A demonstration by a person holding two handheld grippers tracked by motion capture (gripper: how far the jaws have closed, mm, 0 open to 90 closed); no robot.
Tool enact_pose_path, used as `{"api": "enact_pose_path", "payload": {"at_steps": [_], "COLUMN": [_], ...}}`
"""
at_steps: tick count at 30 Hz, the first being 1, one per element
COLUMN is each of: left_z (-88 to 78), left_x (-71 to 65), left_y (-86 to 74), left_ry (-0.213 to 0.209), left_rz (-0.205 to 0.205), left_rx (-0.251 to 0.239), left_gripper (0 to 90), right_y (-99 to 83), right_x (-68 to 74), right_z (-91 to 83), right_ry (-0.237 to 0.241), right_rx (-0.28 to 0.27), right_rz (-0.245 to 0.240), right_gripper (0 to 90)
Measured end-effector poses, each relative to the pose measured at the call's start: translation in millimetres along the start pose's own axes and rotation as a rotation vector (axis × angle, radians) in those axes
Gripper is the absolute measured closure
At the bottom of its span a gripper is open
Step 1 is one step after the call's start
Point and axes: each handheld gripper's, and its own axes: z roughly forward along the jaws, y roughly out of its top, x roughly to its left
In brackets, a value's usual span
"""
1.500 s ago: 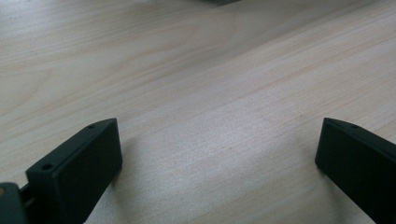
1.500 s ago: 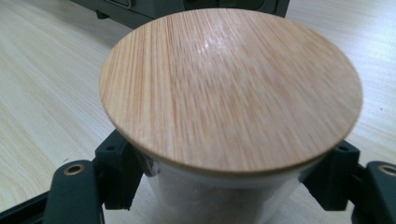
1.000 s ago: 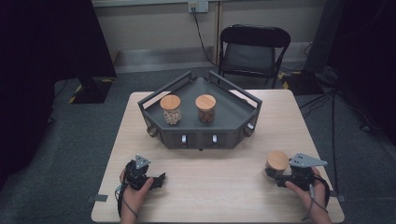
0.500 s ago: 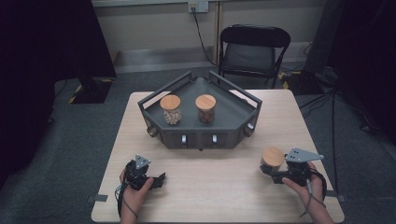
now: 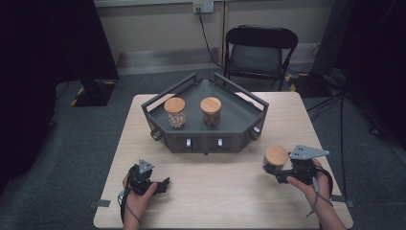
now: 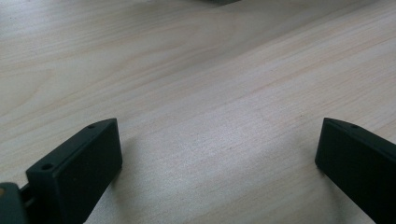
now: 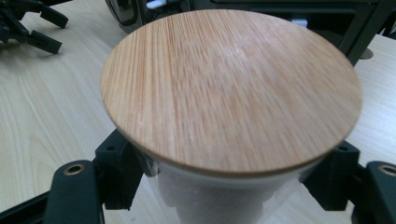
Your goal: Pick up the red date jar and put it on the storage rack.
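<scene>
A bamboo-lidded jar (image 5: pixel 276 156) is being gripped between the jaws of the right gripper (image 5: pixel 287 167), in front and to the right of the grey tray (image 5: pixel 239 117). The left gripper (image 5: pixel 152 184) is being held open-jawed over the bench (image 5: pixel 215 191).

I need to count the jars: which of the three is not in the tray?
The jar in the right hand-held gripper, near the table's right edge.

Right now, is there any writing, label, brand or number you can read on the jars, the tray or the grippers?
None: no readable text in any view.
Jar in the right gripper: plain wooden lid, no label seen.
Two jars on the tray: no labels visible.
Tray front: small white tabs, too small to tell any marks.
</scene>
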Motion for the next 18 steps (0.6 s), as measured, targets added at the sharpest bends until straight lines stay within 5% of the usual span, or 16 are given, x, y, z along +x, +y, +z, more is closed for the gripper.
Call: {"api": "enact_pose_path", "payload": {"at_steps": [18], "left_z": [0.0], "left_x": [0.0], "left_y": [0.0], "left_ry": [0.0], "left_rz": [0.0], "left_rx": [0.0], "left_gripper": [0.2], "right_y": [35.1], "right_x": [-6.2], "right_z": [5.1], "right_ry": [0.029], "right_rx": [0.023], "right_rz": [-0.012], "right_gripper": [25.5]}}
